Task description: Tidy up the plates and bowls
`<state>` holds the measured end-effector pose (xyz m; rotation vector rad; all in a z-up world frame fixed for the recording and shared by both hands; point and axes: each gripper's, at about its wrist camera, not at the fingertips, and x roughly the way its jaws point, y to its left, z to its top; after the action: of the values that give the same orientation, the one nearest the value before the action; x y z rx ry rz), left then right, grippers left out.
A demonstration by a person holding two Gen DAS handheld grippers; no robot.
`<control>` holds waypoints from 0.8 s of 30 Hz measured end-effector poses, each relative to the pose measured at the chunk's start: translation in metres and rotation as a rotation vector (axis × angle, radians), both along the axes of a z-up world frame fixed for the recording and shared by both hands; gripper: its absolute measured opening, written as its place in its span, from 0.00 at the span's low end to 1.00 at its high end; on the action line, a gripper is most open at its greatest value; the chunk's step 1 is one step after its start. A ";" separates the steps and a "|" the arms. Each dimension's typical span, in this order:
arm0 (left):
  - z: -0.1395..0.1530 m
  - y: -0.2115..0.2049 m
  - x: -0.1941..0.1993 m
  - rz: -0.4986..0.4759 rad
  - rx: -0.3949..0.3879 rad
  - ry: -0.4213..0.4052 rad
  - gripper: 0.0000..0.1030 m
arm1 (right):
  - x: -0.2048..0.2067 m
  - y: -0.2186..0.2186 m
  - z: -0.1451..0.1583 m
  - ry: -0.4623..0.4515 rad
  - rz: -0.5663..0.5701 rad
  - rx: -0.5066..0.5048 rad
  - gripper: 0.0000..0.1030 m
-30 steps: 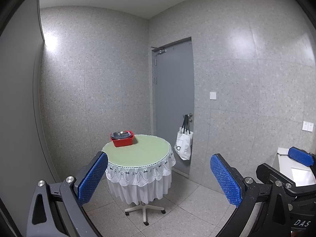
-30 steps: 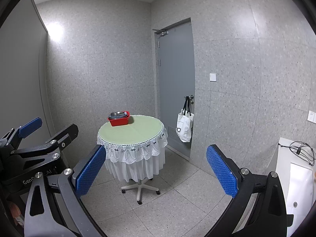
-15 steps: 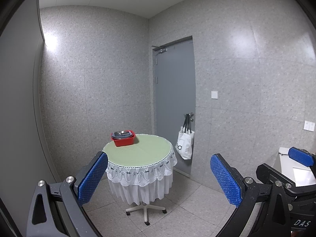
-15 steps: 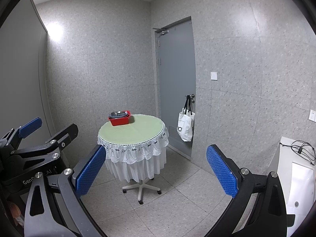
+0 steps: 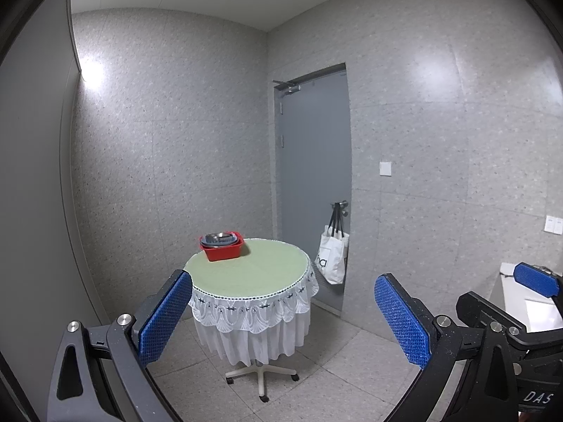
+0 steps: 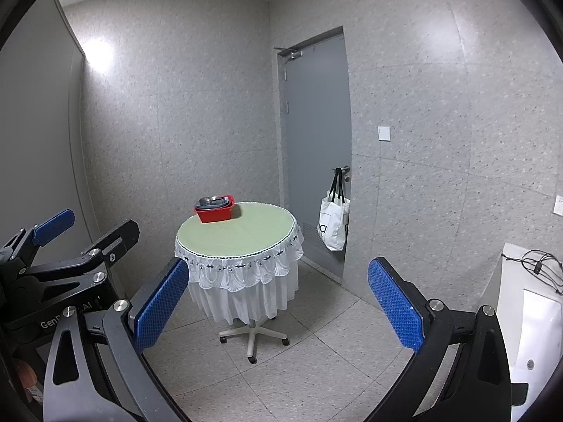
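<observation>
**Dishes in a red basin on a round table, seen across the room from both hand-held grippers**

A red basin [image 5: 223, 249] [image 6: 214, 211] stands at the far left edge of the round table [image 5: 253, 274] [image 6: 242, 237]. Stacked inside it are grey dishes [image 5: 218, 239] [image 6: 212, 203], a metallic one uppermost; plates and bowls cannot be told apart at this range. The table carries a pale green top and a white lace-trimmed skirt over a wheeled star base.

The left hand-held gripper [image 5: 283, 311] is spread wide, its blue pads framing the table from well short of it; the basin lies above and beyond its left pad, untouched. The right hand-held gripper [image 6: 278, 304] is likewise wide and empty, well apart from the basin. In the right wrist view the left hand-held gripper [image 6: 84, 223] appears at the left edge.

Behind the table is a grey door [image 5: 313, 176] [image 6: 315, 140], with a white tote bag [image 5: 332, 258] [image 6: 332, 223] hanging from its handle. A white counter [image 6: 535, 320] with cables sits at lower right.
</observation>
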<state>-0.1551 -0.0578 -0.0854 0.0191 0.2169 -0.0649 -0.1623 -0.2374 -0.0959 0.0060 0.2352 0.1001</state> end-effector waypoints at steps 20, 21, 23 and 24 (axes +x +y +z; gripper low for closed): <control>-0.009 -0.005 0.010 0.004 0.002 0.000 0.99 | 0.011 -0.002 -0.003 0.008 0.004 0.002 1.00; -0.009 -0.004 0.009 0.004 0.002 0.000 0.99 | 0.010 -0.002 -0.003 0.008 0.004 0.002 1.00; -0.010 -0.004 0.011 0.006 0.002 0.001 0.99 | 0.012 -0.001 -0.004 0.010 0.004 0.003 1.00; -0.010 -0.004 0.012 0.006 0.002 0.001 0.99 | 0.013 -0.001 -0.004 0.011 0.005 0.003 1.00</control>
<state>-0.1429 -0.0614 -0.0957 0.0203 0.2177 -0.0586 -0.1488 -0.2384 -0.1004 0.0086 0.2457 0.1053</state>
